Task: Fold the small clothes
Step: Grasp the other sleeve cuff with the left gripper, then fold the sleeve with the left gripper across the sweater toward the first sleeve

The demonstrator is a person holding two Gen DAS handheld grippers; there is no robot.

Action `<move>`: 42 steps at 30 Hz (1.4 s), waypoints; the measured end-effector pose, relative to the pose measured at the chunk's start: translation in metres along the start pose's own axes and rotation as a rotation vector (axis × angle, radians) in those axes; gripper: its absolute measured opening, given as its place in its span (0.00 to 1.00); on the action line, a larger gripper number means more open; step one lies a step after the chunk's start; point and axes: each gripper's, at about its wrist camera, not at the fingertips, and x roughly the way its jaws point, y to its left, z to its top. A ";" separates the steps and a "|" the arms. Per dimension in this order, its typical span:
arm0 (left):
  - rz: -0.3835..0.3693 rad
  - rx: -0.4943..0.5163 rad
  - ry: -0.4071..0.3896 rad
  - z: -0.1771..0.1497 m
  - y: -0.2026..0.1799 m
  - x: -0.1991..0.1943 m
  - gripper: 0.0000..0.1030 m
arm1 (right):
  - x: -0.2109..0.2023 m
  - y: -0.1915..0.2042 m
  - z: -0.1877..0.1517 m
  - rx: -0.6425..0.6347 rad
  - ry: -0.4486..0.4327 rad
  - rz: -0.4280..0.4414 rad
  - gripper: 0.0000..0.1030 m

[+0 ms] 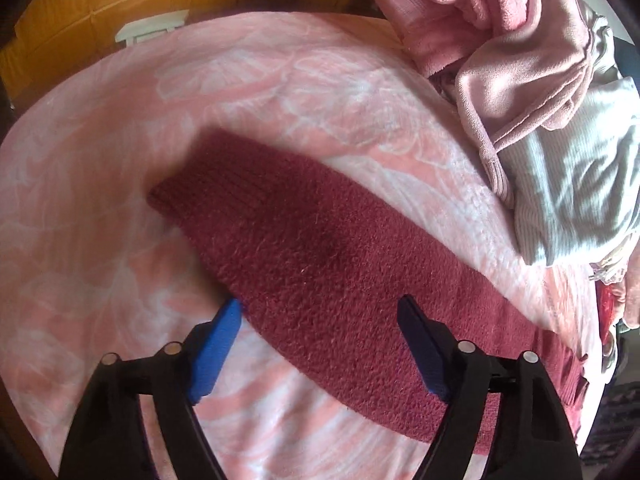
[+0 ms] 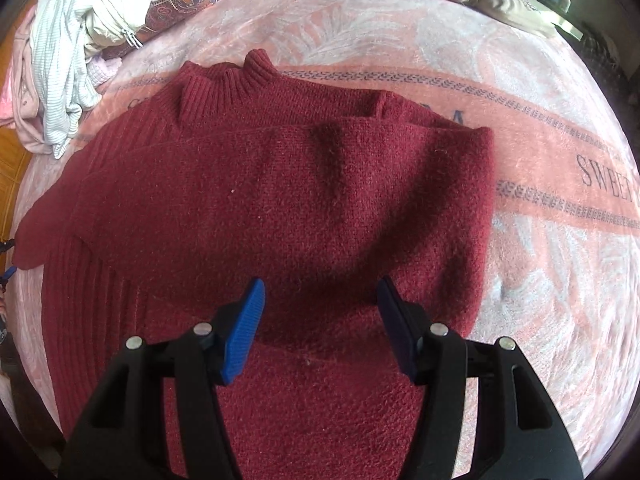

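Maroon sweater [image 2: 280, 200] is spread on the pink bed blanket [image 2: 540, 280], one sleeve already folded across. Left claw [image 1: 320, 308] and right claw [image 2: 320, 284] hover apart, empty. Next, the left sleeve [image 1: 248, 200] likely needs gripping.

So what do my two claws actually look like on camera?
Both match: the left claw and right claw have glossy black plastic arms with cut-outs and round silver pins. Each finger carries a ribbed blue pad. No cables, markings or sleeves show.
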 end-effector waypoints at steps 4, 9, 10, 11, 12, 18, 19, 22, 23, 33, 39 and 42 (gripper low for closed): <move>0.054 0.025 -0.023 0.005 -0.004 0.010 0.27 | 0.005 -0.001 -0.003 -0.006 0.008 -0.008 0.57; 0.013 0.056 -0.130 0.005 -0.020 -0.014 0.10 | 0.004 -0.003 -0.003 -0.008 0.002 -0.004 0.58; -0.001 0.073 -0.170 0.003 -0.028 -0.024 0.09 | 0.002 -0.004 -0.003 -0.008 0.000 -0.003 0.58; -0.012 0.093 -0.204 0.000 -0.036 -0.032 0.09 | 0.001 -0.005 -0.004 -0.008 -0.003 -0.002 0.58; -0.030 0.120 -0.236 -0.002 -0.045 -0.040 0.09 | 0.001 -0.006 -0.005 -0.008 -0.005 -0.003 0.58; -0.154 0.327 -0.313 -0.037 -0.125 -0.077 0.09 | -0.005 -0.018 -0.007 0.011 -0.015 0.001 0.58; -0.178 0.363 -0.308 -0.046 -0.142 -0.079 0.09 | -0.006 -0.021 -0.007 0.014 -0.017 0.001 0.58; -0.227 0.455 -0.287 -0.075 -0.185 -0.082 0.09 | -0.010 -0.029 -0.009 0.024 -0.023 0.007 0.58; -0.246 0.487 -0.275 -0.086 -0.201 -0.081 0.09 | -0.010 -0.032 -0.009 0.026 -0.025 0.008 0.58; -0.375 0.762 -0.153 -0.201 -0.317 -0.063 0.09 | -0.012 -0.045 -0.015 0.024 -0.028 0.035 0.58; -0.402 0.868 -0.068 -0.254 -0.352 -0.043 0.09 | -0.012 -0.048 -0.016 0.023 -0.029 0.046 0.58; -0.398 0.894 0.024 -0.270 -0.357 -0.028 0.40 | -0.011 -0.047 -0.016 0.021 -0.025 0.042 0.59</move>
